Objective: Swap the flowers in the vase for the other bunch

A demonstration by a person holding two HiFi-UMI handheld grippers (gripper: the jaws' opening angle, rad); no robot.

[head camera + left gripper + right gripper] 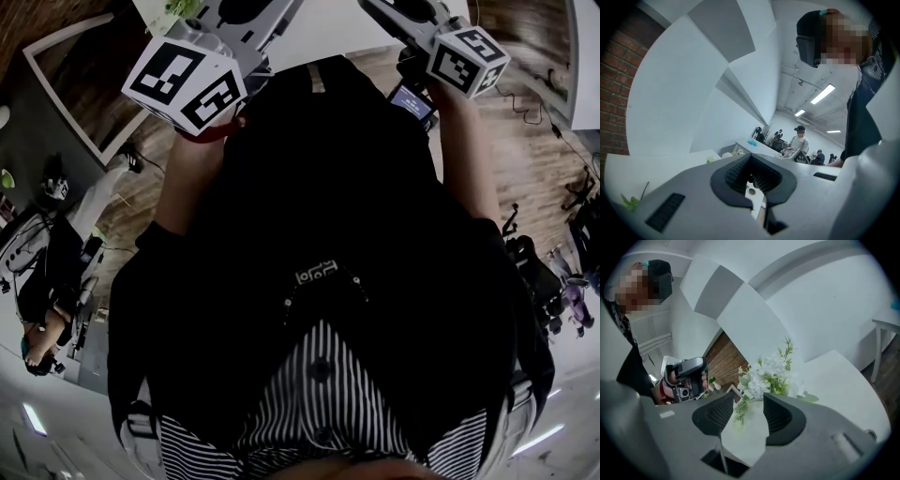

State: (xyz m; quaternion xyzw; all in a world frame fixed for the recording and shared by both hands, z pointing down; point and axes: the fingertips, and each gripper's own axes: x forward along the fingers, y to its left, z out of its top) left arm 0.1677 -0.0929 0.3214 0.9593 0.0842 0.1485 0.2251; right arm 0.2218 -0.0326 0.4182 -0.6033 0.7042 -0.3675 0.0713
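- Flowers: a white bunch with green leaves on the white tabletop, seen in the right gripper view just beyond the jaws. A thin sprig of it trails down into the gap between them. No view shows a vase, so whether the bunch lies loose or stands in something cannot be told.
- Right gripper: its jaws are spread, and neither ribbed pad presses on anything. Only the tabletop and the sprig show through the gap.
- Left gripper: in its own view the jaws are pressed together at the tips with nothing between them. It points low over a white tabletop, and green leaves show at the lower left edge.
- The right gripper view also shows the left gripper off to the left of the flowers, held in a hand.
- The head view shows both grippers raised at the top of the picture, each with its marker cube, above the person's black top.
- A brick wall stands behind the flowers.
- Other people stand far off under ceiling lights.
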